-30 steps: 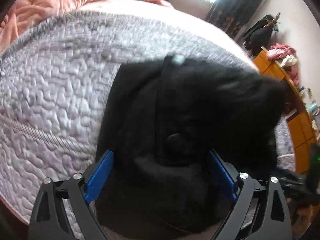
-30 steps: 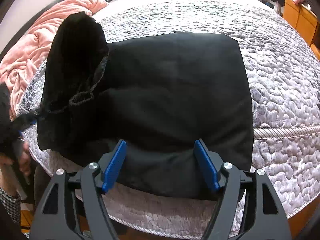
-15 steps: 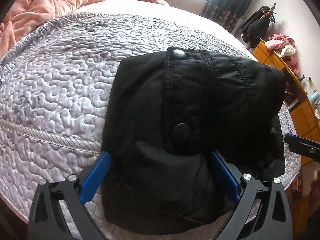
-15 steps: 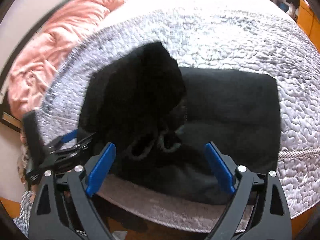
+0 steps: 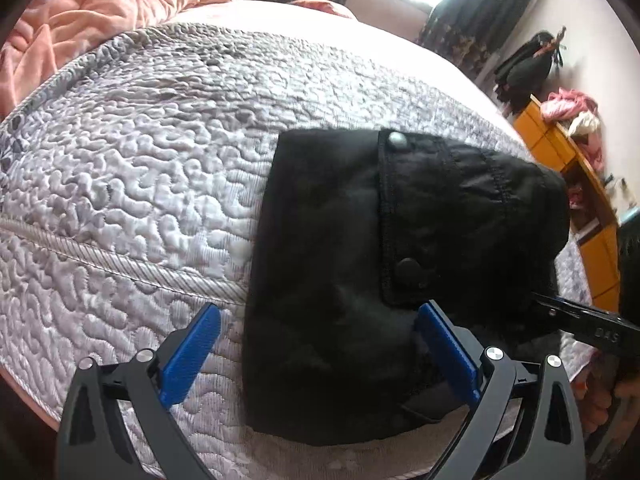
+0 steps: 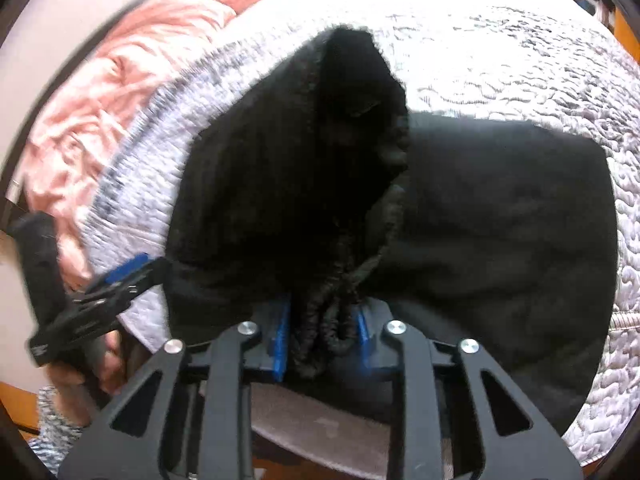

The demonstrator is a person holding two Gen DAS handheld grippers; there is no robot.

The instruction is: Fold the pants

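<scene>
Your right gripper [image 6: 320, 336] is closing on the black pants [image 6: 480, 232]: a bunched, ribbed edge of the cloth sits between its blue fingers [image 6: 280, 336] at the bottom centre of the right wrist view, and the pads press on it from both sides. From that pinch a flap of the pants rises to a peak near the top centre of the frame, while the rest lies flat on the quilted bed [image 6: 540, 64] across the right half.

Your left gripper [image 5: 316, 344] is released, its fingers [image 5: 188, 356] spread wide. In the left wrist view the left one stands over bare quilt at the lower left, and the right one over the near edge of the pants. There the pants [image 5: 328, 248] lie folded, filling the centre and right of the frame, with a snap-button flap [image 5: 404, 208] on top. A pink blanket [image 5: 92, 12] is heaped at the upper left, and orange furniture [image 5: 560, 148] stands along the right edge.
</scene>
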